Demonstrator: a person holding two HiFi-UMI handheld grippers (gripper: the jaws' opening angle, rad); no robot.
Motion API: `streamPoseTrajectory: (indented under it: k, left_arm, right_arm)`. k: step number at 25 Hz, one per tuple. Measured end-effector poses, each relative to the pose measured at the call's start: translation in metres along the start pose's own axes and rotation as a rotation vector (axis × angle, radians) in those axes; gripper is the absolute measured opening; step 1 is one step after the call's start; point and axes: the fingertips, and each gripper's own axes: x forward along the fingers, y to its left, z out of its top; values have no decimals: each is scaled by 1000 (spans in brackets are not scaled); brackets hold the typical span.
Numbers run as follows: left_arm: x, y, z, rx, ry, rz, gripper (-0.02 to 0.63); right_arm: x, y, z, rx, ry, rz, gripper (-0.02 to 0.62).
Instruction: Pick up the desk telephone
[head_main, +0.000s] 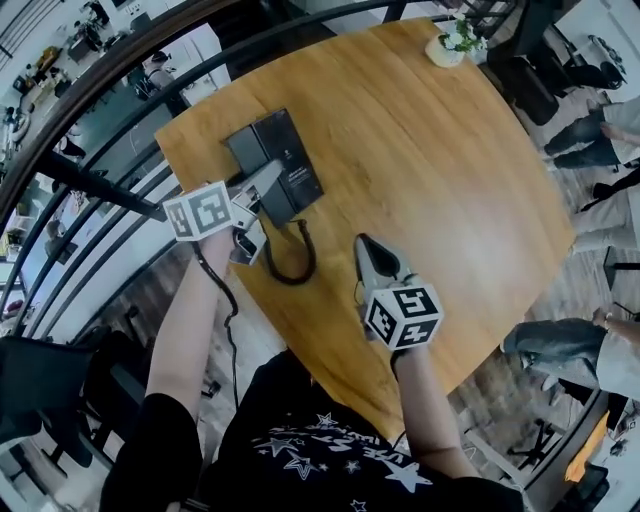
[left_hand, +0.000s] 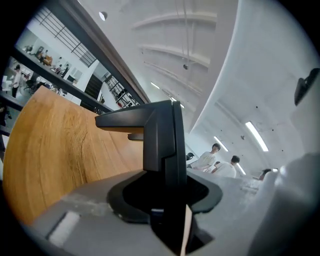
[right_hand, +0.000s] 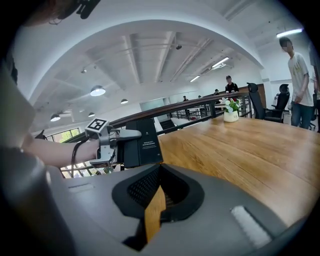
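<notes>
Two grippers work over one wide wooden surface (head_main: 430, 150), and only one of them has hold of anything. The black telephone (head_main: 290, 165) is near the surface's far-left rim, left of the person's middle. Its long axis runs from that rim back toward the person, slanting a little rightward as it comes, and the end with the cord points at the person. In the right gripper view its printed face stands nearly upright, so I judge it tipped up in the grip. I cannot tell whether its base is clear of the wood.

The left gripper (head_main: 268, 185) comes at it from the near-left side, across the long axis. Its fingers (right_hand: 129, 134) are clenched on the telephone's near-left edge, and the left gripper view shows a black slab rising from between them. The right gripper (head_main: 363, 244) hovers well apart, over bare wood to the right and nearer the person. Its fingers are closed on nothing, with only a thin sliver of wood showing between them. The telephone lies up and to the left of them, so the left hand is the nearer one and should carry the lift.

The curly cord (head_main: 310, 252) loops on the surface between the two grippers, and I expect it to drag when the telephone rises.
</notes>
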Motion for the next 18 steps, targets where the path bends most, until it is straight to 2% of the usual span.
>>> streamPoseTrajectory:
  k: [6,18]
  left_arm:
    - [-50,-32,-20,-2,-65,-7,175]
    - [-149,-121,-120,5,-86,-49,175]
  right_arm:
    - [-14,15,-1,-3,-23,40,2]
    - [-92,59,-34,8,-49,159,2]
